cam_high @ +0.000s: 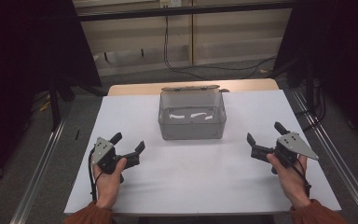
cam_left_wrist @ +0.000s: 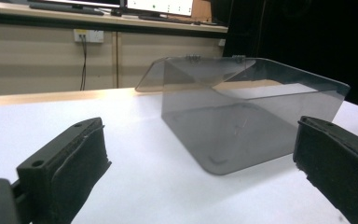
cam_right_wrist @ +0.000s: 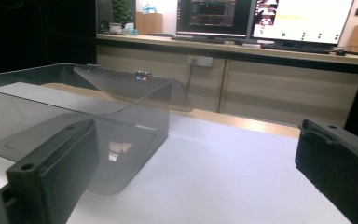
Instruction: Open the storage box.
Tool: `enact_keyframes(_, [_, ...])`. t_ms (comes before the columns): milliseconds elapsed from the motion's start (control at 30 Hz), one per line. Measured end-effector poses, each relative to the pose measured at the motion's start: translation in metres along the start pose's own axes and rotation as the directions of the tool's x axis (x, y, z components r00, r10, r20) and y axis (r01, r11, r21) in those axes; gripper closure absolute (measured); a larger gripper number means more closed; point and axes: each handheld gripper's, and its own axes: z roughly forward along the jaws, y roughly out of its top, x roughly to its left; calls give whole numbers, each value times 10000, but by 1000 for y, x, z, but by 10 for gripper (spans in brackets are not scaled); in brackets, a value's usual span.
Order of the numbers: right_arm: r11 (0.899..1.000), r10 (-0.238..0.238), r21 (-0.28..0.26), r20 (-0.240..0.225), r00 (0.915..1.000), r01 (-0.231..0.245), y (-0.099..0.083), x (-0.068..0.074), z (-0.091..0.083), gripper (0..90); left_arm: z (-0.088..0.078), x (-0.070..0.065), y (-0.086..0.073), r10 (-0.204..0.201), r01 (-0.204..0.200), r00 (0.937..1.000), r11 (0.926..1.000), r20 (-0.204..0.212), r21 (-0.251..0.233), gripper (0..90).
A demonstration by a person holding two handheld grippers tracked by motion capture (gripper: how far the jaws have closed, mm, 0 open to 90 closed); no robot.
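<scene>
Resting on the white table [cam_high: 200, 182] near its front edge, the left gripper [cam_high: 129, 143] and the right gripper [cam_high: 264, 133] both have their jaws spread wide and hold nothing. Farther back, between them and well apart from each, stands the box [cam_high: 192, 116], transparent grey. Its hinged lid [cam_high: 191, 87] is open at the far side.

The box [cam_high: 192, 115] looked to be smoky, see-through plastic — smooth and glossy, with pale glints on its walls. The table [cam_high: 205, 186] wore a matt white sheet, smooth, over a strip of pale wood at the far edge. The left gripper [cam_high: 128, 143] and right gripper [cam_high: 264, 133] were matt black plastic — their inner pads [cam_left_wrist: 81, 161] slightly rough — each topped by a dull grey metal plate.
</scene>
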Motion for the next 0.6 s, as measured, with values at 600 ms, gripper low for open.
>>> enact_keyframes(600, [9992, 338, 202, 883, 9955, -357, -18, -10, -38, 0, -25, -9, -10, 347, -340, 9987, 9992, -374, 196, 25])
